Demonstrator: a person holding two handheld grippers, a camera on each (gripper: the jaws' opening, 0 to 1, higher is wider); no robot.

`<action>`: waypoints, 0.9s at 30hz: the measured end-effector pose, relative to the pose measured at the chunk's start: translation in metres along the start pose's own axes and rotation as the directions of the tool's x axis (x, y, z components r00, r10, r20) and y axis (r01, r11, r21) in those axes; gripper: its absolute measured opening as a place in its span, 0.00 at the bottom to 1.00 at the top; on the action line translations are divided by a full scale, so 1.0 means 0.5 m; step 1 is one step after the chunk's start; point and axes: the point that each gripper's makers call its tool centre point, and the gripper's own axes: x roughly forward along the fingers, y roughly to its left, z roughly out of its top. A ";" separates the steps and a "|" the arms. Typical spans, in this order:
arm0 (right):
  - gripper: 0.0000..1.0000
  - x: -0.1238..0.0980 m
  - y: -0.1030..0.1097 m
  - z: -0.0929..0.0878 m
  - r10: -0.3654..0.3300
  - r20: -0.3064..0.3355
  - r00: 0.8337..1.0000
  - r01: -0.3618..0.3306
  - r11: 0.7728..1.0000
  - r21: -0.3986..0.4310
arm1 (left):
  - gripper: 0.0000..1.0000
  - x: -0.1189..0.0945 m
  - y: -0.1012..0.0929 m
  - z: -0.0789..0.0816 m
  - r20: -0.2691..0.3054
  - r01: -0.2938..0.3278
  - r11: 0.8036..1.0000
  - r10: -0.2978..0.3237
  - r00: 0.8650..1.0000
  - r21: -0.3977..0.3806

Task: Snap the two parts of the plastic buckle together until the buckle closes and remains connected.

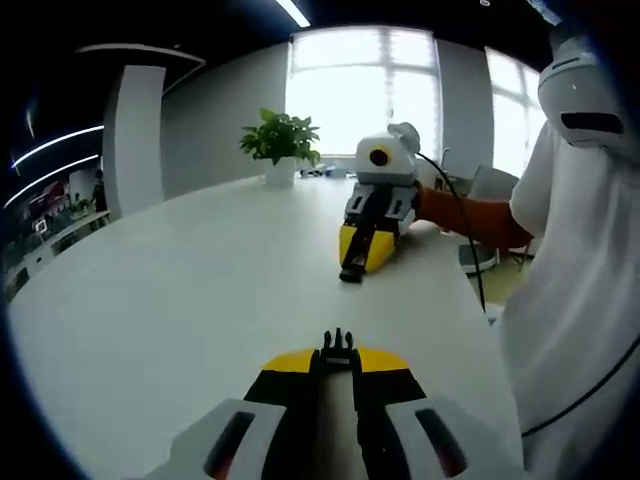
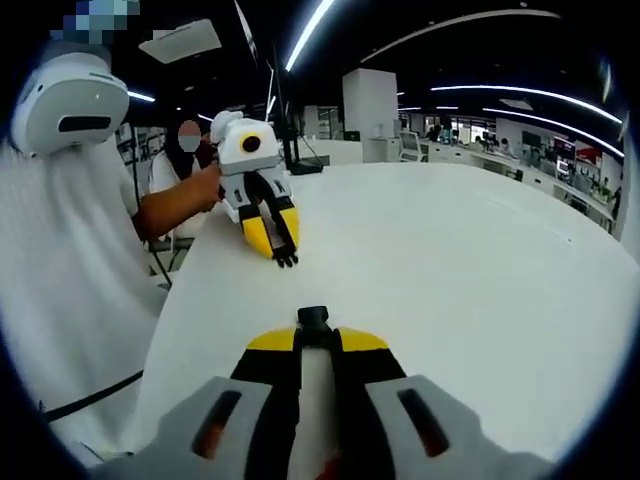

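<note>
On white table (image 1: pixel 180 300), potted plant (image 1: pixel 281 145) behind right gripper (image 1: pixel 352 272)

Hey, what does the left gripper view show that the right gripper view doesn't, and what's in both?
Left gripper view alone: a potted plant near bright windows at the table's far end.

Right gripper view alone: an open office with ceiling light strips and a seated person in the background.

Both: the white table, the left gripper shut on the pronged buckle part, and the right gripper shut on the socket buckle part, facing each other, apart.
</note>
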 end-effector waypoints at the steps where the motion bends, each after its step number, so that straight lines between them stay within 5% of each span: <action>1: 0.13 0.000 0.000 0.001 0.002 0.001 1.000 -0.002 1.000 -0.002 | 0.12 0.001 0.000 0.000 0.003 0.001 1.000 -0.001 1.000 0.001; 19: 0.13 0.027 0.012 0.016 0.039 0.011 0.999 -0.039 0.999 -0.030 | 0.12 0.013 -0.002 0.014 0.077 0.020 1.000 -0.019 0.997 -0.010; 27: 0.13 0.032 0.017 0.016 0.058 0.013 0.998 -0.057 0.997 -0.042 | 0.12 0.017 -0.015 0.012 0.066 0.040 0.999 -0.042 0.997 0.020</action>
